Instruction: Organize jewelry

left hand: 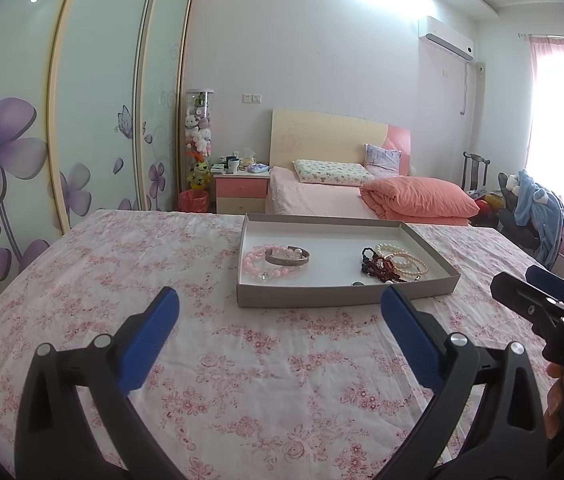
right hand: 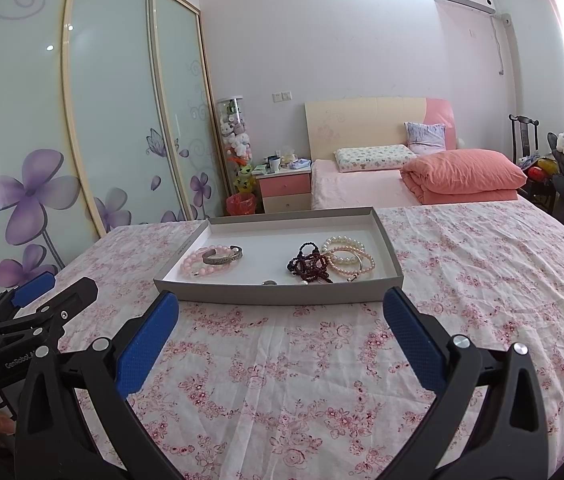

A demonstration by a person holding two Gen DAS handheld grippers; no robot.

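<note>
Both claws hover low over a white cloth printed with pink flowers (left hand: 266, 392), which covers the whole surface beneath them. The left gripper (left hand: 280, 304) has its blue-padded fingers spread wide with nothing between them, and the right gripper (right hand: 282, 308) is just as wide and just as empty.

Straight ahead of both sets of fingertips, close by, sits a shallow grey cardboard tray with a white inside (right hand: 278, 294). In its left part lies a pale pink bead bracelet (right hand: 194, 260), touching a silver cuff bangle with an engraved band (right hand: 224, 257). To the right, a dark red bead strand (right hand: 307, 264) is tangled against cream pearl bracelets (right hand: 347, 256), and a small dark ring (right hand: 269, 282) rests near the front wall.

Writing now: "GenRobot.AI" reads on the left tool's body, "DAS" on the right one.

Further off, a pink bed with a cream headboard (left hand: 321, 196), a folded coral quilt (left hand: 421, 198), a pink-drawered nightstand (left hand: 240, 194), and floral wardrobe doors of frosted glass (left hand: 94, 120) to the far left.
</note>
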